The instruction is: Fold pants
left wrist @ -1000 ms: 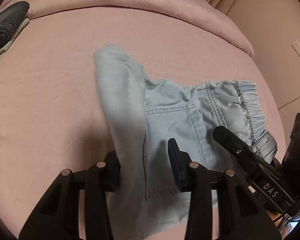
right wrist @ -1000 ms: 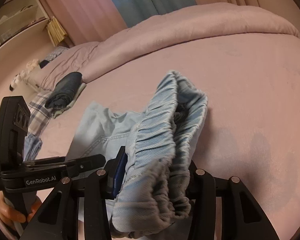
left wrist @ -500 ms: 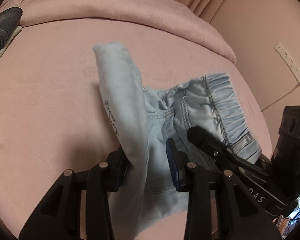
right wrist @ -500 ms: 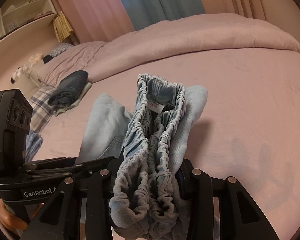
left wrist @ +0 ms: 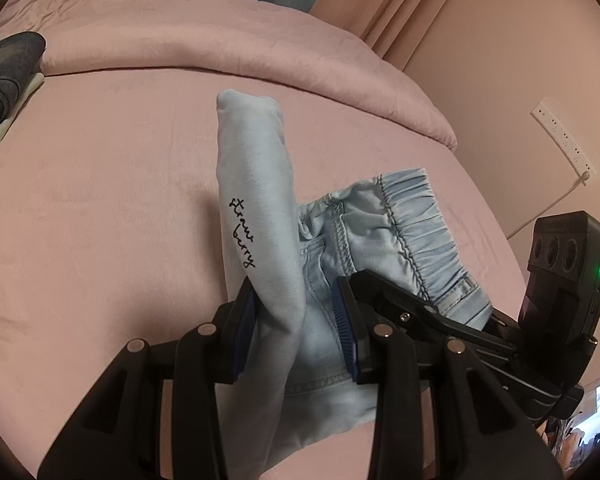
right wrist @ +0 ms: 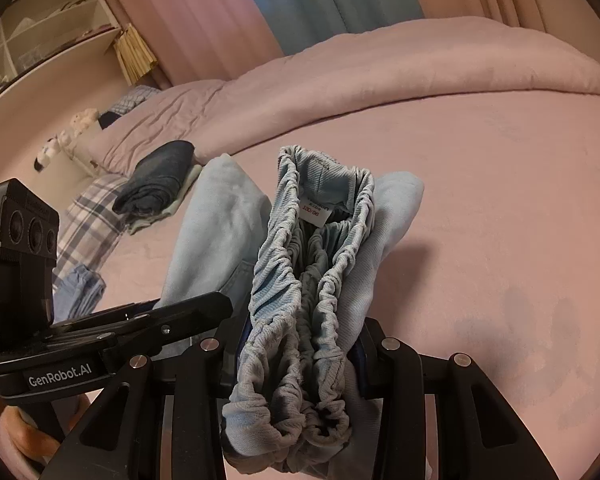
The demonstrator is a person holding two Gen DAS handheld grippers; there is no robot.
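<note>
Big pink bed (left wrist: 100, 184) all around, with a puffy pink blanket (left wrist: 228, 32) rolled along the far side. Blue curtain (right wrist: 340, 0) and pink walls behind. Off to one side on the bed, a dark folded pile (right wrist: 158, 182) on top of a checked cloth (right wrist: 88, 216) — not part of this job.

In the middle, light blue pants (left wrist: 340, 248), lifted up off the bed and hanging between two claws. Leg part (left wrist: 256, 184) sticking up, with small black writing on it. Stretchy waist (right wrist: 312, 272) all bunched up in wrinkles, with a tiny white tag (right wrist: 318, 210) showing inside.

Left claw (left wrist: 296, 324) pinched on the leg cloth, blue pads (left wrist: 346, 332) partly closed with cloth between. Right claw (right wrist: 300, 356) squeezed tight on the bunched waist. Both close together, almost side by side.

Looks like the middle of a fold — pants picked up and doubled over, not yet laid down. Next, probably: lower both ends onto the bed together, keep edges lined up, pull gently so the cloth goes flat, then let go. Careful not to drop one side first, or the fold may slip crooked.
</note>
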